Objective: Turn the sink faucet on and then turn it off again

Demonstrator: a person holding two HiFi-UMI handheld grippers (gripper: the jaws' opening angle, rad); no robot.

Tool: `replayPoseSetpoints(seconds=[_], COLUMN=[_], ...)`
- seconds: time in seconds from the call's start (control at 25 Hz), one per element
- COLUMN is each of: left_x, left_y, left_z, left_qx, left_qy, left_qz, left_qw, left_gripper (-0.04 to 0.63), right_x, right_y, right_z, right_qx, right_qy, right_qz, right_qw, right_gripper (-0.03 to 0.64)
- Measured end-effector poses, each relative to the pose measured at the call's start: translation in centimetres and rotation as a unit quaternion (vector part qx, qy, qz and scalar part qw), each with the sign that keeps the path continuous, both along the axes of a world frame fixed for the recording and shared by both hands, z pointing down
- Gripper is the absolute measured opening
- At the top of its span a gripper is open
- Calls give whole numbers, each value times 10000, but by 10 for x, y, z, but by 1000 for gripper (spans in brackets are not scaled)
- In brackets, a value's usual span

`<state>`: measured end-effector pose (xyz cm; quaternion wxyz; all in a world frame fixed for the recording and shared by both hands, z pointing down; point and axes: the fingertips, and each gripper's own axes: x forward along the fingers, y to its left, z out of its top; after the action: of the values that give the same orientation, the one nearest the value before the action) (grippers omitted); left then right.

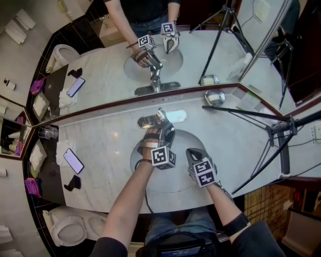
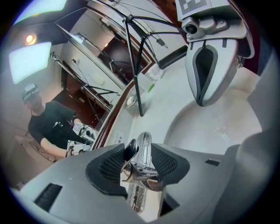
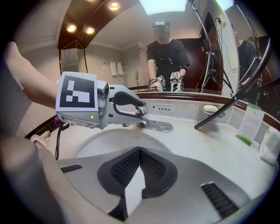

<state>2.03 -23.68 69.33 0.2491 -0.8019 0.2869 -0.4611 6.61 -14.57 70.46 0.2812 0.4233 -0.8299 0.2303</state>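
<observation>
Marble vanity [image 1: 100, 135], left claw [image 2: 138, 155] grasping half-hidden faucet handle [image 2: 145, 146], right claw [image 3: 140, 165] clenched, empty

Ceiling lights [image 3: 113, 6] are glowing warmly, the faucet [image 2: 143, 153] is glinting, and fisheye edges are bending into dark corners.

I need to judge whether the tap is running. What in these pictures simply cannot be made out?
- Spout mouth and any water: in the head view the left gripper covers the faucet. In the right gripper view that gripper's body blocks it. In the left gripper view its own jaws hide it.
- Print on the label behind the faucet: too small in the right gripper view.
</observation>
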Motion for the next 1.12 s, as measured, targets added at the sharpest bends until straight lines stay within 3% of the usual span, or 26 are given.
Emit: replayPoseSetpoints(seconds=[0.4, 0.52, 0.64, 0.8, 0.92, 1.0, 1.12], left_x=[1, -1, -7, -21, -35, -43, -55], left_y=[-2, -3, 2, 23, 40, 54, 77], left_z=[0, -4, -16, -35, -59, -76, -99], left_qx=[-7, -91, -186, -129, -77, -161, -562], left_qy=[-41, 115, 401, 513, 823, 1119, 1830], left_qz=[-49, -224, -480, -619, -898, -1066, -1419], left_qw=[10000, 9996, 9979, 9967, 9925, 9879, 9712], left_gripper=[164, 166, 126, 85, 9, 5, 5], right_x=[10, 13, 18, 22, 19, 14, 6], right_y=[5, 7, 9, 9, 12, 15, 21], right_z=[-2, -6, -17, -35, -50, -61, -76], right_qx=[11, 52, 131, 252, 368, 438, 540], right_qy=[33, 36, 55, 78, 85, 82, 80], right_qz=[55, 58, 80, 82, 42, 4, -41], right_qw=[10000, 10000, 9999, 9996, 9993, 9990, 9985], right_gripper=[17, 17, 17, 17, 17, 17, 17])
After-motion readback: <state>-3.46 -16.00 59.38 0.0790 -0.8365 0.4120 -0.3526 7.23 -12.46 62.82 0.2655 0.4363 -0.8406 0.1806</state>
